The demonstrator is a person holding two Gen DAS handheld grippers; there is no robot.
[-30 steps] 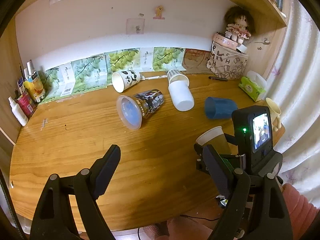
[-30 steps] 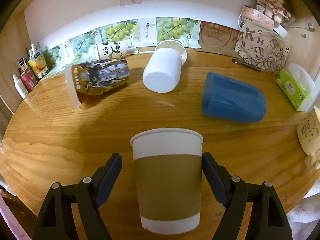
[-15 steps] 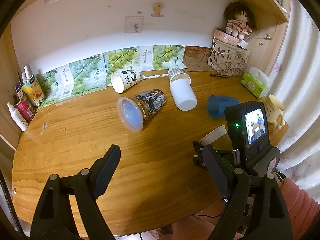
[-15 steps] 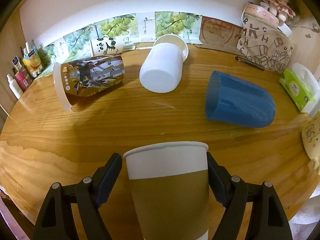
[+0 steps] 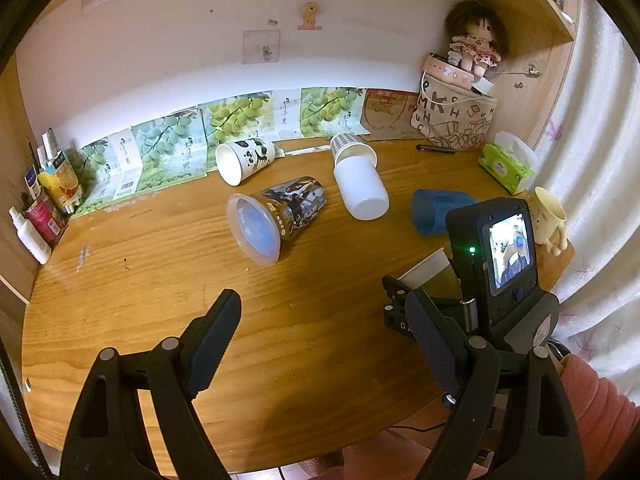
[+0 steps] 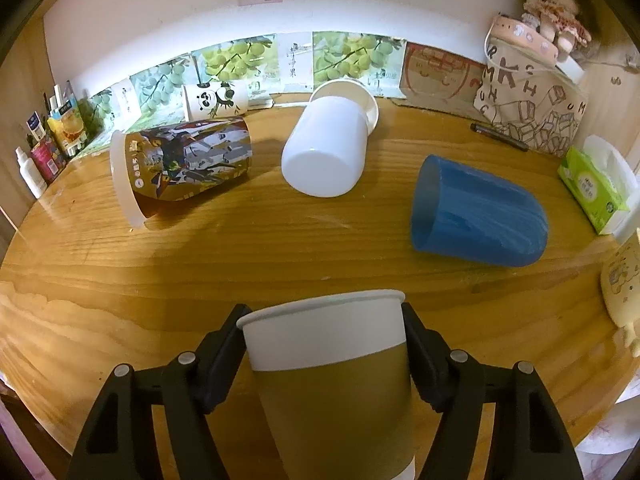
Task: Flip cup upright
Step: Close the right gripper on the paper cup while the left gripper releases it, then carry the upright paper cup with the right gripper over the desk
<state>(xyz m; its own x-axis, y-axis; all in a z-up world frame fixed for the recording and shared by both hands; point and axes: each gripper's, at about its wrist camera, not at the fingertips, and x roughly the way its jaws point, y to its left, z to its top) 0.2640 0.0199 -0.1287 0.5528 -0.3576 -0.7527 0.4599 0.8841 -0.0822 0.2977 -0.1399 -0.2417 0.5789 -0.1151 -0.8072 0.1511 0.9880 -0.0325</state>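
Note:
A paper cup with a white rim and brown sleeve (image 6: 332, 376) stands mouth up between the fingers of my right gripper (image 6: 324, 344), which is shut on it near the table's front edge. In the left wrist view only its white rim (image 5: 424, 270) shows beside the right gripper's camera body (image 5: 496, 264). My left gripper (image 5: 324, 344) is open and empty above the front of the wooden table (image 5: 160, 280). A printed cup (image 6: 180, 164), a white cup (image 6: 326, 152), a blue cup (image 6: 480, 212) and a panda cup (image 6: 216, 100) lie on their sides farther back.
Bottles (image 5: 40, 208) stand at the left wall. A printed bag with a doll (image 5: 456, 120), a green tissue pack (image 5: 506, 166), a pen (image 6: 500, 136) and a cream mug (image 5: 550, 216) sit at the right. A curtain hangs at the right edge.
My right gripper has closed onto the brown-sleeved cup, which now sits closer in and slightly tilted. My left gripper stays open, its view drawn back a little.

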